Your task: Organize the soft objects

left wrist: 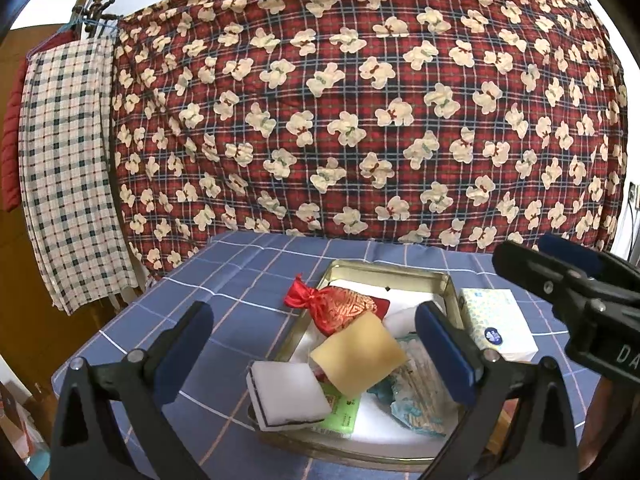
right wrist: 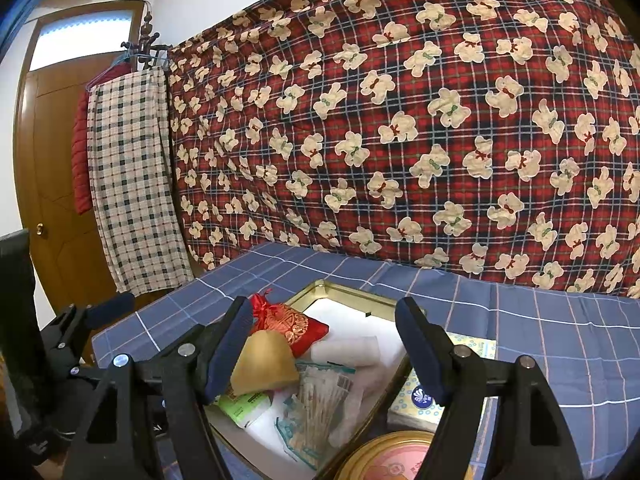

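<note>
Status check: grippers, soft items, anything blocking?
Left gripper and right gripper open, empty. Red pouch, yellow sponge piled in gold tin. Tissue pack outside. Nothing blocking.

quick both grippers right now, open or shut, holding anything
left gripper: open, holding nothing, above the gold tray.
right gripper: open, holding nothing, above the same tray.

Black gripper [left wrist: 316, 344] frames, silver screws, navy padded jaws; both alike.
</note>
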`<act>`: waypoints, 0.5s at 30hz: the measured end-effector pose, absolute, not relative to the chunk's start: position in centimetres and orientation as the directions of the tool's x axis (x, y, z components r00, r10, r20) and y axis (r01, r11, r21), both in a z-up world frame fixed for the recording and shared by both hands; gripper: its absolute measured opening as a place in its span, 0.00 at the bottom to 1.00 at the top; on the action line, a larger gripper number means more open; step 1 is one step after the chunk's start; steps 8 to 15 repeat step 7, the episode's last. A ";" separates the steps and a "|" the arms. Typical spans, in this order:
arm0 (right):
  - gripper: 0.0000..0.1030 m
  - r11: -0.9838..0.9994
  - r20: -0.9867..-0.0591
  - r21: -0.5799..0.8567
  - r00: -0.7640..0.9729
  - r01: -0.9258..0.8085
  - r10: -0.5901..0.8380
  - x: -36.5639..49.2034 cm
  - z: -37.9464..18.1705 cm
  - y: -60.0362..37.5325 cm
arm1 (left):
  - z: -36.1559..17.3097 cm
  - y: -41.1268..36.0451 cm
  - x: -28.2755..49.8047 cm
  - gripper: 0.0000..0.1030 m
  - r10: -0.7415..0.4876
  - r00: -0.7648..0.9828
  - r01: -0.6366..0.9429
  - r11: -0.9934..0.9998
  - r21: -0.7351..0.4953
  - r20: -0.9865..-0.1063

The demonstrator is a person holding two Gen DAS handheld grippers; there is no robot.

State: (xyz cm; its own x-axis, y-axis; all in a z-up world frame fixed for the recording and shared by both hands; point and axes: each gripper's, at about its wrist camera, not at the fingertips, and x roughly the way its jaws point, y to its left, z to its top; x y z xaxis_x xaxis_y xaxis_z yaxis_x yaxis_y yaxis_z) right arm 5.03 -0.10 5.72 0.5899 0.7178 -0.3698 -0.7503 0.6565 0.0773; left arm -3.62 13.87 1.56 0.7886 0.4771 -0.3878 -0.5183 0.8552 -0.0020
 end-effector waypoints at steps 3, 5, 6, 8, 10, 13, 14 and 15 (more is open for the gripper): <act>0.74 0.657 -0.370 0.079 0.590 -0.750 0.718 5.0 5.7 0.0 | 1.6 13.5 -3.7 0.99 0.480 0.793 -0.514 0.858 0.012 -0.375; 0.74 0.658 -0.370 0.078 0.591 -0.749 0.717 5.0 5.7 0.0 | 1.6 13.3 -3.8 0.99 0.477 0.797 -0.507 0.862 0.017 -0.370; 0.74 0.657 -0.371 0.078 0.590 -0.750 0.717 5.0 5.8 0.0 | 1.6 13.3 -3.8 0.99 0.474 0.799 -0.504 0.863 0.018 -0.371; 0.74 0.656 -0.369 0.080 0.589 -0.751 0.719 5.0 5.7 0.0 | 1.6 13.3 -3.8 0.99 0.472 0.800 -0.502 0.865 0.019 -0.370; 0.74 0.656 -0.369 0.080 0.589 -0.751 0.719 5.0 5.7 0.0 | 1.6 13.3 -3.8 0.99 0.472 0.800 -0.502 0.865 0.019 -0.370; 0.74 0.656 -0.369 0.080 0.589 -0.751 0.719 5.0 5.7 0.0 | 1.6 13.3 -3.8 0.99 0.472 0.800 -0.502 0.865 0.019 -0.370; 0.74 0.656 -0.369 0.080 0.589 -0.751 0.719 5.0 5.7 0.0 | 1.6 13.3 -3.8 0.99 0.472 0.800 -0.502 0.865 0.019 -0.370; 0.74 0.656 -0.369 0.080 0.589 -0.751 0.719 5.0 5.7 0.0 | 1.6 13.3 -3.8 0.99 0.472 0.800 -0.502 0.865 0.019 -0.370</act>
